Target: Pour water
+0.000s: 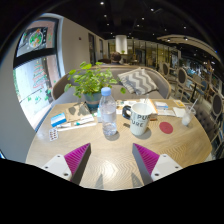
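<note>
A clear plastic water bottle [108, 108] with a white cap stands upright on the round wooden table [110, 150], just ahead of my fingers and a little left of their midline. To its right stands a white mug [139, 118] with a dark handle and dark print. A small glass [187, 115] stands further right, near the table's far right edge. My gripper [111, 160] is open, its magenta pads [76, 157] spread wide over bare tabletop with nothing between them.
A potted green plant [91, 83] stands behind the bottle. Booklets and cards [72, 121] lie at the left, a dark red coaster [166, 127] at the right. A patterned cushion [139, 80] on a sofa lies beyond the table, a window at the left.
</note>
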Tool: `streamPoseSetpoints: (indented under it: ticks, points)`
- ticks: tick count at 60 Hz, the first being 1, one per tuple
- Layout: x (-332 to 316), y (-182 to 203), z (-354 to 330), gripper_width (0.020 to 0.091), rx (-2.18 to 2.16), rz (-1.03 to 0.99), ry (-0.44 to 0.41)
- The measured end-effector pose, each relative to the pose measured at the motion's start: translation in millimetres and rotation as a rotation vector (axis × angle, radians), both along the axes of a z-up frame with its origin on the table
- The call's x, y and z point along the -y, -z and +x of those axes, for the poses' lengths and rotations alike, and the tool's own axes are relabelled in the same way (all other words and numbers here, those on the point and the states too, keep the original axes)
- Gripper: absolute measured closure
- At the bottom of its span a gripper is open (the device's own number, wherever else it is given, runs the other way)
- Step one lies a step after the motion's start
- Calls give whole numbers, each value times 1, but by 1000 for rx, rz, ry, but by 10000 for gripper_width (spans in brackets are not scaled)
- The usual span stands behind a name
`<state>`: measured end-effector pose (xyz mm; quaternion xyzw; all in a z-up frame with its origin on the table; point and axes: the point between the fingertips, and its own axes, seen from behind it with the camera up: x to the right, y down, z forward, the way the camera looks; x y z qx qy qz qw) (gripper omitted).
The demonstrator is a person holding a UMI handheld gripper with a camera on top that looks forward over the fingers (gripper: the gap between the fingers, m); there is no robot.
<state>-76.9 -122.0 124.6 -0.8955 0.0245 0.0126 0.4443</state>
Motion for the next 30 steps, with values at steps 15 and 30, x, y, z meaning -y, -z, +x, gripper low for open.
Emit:
streamPoseSetpoints:
  ticks: [15, 30]
  points:
    - [-116, 28, -23, 251, -17, 100, 34]
    - [-195, 54, -4, 352, 2, 166, 97]
